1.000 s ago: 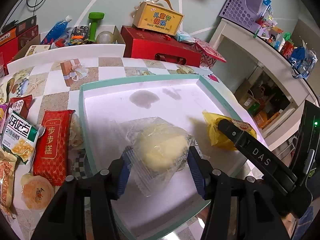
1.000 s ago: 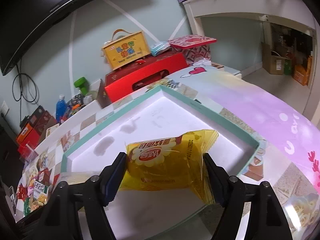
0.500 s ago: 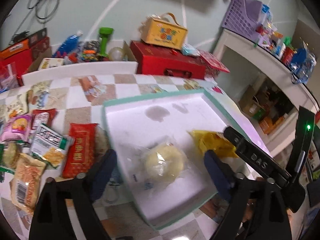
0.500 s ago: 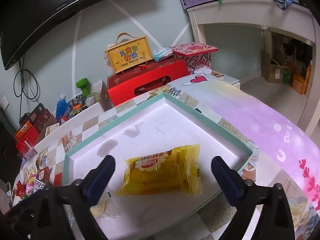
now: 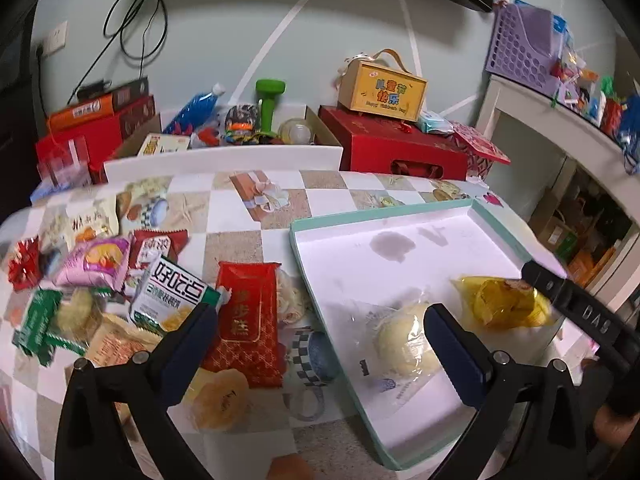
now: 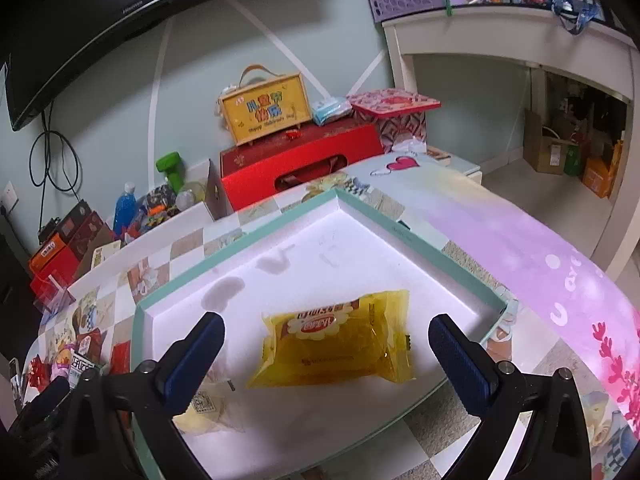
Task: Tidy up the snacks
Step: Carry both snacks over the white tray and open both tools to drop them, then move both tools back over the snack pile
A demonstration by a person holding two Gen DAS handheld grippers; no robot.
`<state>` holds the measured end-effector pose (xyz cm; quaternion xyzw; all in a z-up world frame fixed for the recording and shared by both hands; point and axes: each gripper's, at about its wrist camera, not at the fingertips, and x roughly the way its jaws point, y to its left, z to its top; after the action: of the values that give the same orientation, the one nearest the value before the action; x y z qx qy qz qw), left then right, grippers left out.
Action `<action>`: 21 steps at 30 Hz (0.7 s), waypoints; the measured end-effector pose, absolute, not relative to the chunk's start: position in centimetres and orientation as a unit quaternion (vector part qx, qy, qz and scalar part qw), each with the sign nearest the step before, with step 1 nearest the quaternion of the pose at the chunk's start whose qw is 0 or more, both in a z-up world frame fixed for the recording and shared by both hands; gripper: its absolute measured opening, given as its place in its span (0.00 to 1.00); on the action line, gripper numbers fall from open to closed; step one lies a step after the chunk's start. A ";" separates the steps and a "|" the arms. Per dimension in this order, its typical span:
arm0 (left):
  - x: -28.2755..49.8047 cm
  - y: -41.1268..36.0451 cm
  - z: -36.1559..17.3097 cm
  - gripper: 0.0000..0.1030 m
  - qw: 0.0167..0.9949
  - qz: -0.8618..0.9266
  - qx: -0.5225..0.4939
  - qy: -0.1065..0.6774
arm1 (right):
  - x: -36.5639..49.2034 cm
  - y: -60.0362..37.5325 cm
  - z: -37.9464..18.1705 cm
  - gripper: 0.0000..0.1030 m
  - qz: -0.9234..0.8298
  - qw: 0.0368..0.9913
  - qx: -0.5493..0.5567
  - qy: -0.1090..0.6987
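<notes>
Both grippers, left (image 5: 318, 344) & right (image 6: 326, 344), just opened wide, holding nothing. Bun (image 5: 404, 340) & yellow pack (image 6: 336, 344) lie in tray (image 6: 240, 236). Next: left goes to the red pack (image 5: 248, 320), approach low, centred.

The left gripper (image 5: 320, 344) has let go of the clear-wrapped bun (image 5: 404, 344), its jaws having just been opening and now spread wide; the bun lies free on the floor of the mint-rimmed tray (image 5: 304, 264), and the gripper has swung off toward the snack pile (image 5: 120, 288) outside the tray's left rim; the right gripper (image 6: 326, 354) has likewise released the yellow packet (image 6: 336, 340), jaws just opened fully, the packet flat inside the tray between the parted fingers, touching neither.
</notes>
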<state>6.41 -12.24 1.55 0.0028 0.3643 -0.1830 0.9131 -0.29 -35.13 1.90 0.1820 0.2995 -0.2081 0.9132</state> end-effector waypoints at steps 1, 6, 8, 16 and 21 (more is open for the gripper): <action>6.3 -12.4 1.5 1.00 0.912 -0.184 0.010 0.366 | -0.4 -35.0 2.1 1.00 -0.207 0.916 0.182 0.291; 6.3 -12.2 1.5 1.00 0.909 -0.172 0.038 0.379 | -0.6 -34.1 2.9 1.00 -0.202 0.925 0.171 0.272; 6.6 -11.6 1.5 1.00 0.905 -0.173 0.029 0.389 | -0.5 -33.8 3.1 1.00 -0.196 0.928 0.163 0.272; 7.2 -7.2 2.3 0.99 0.905 -0.151 -0.006 0.397 | 0.2 -32.8 3.5 1.00 -0.157 0.923 0.203 0.287; 7.3 -3.4 3.5 0.99 0.913 -0.127 -0.036 0.387 | 0.3 -31.4 4.3 1.00 -0.122 0.928 0.222 0.273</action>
<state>7.25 -3.45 3.52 -0.0359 0.3872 -0.1268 0.9125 0.26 -31.37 4.31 0.2219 0.2729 -0.1216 0.9282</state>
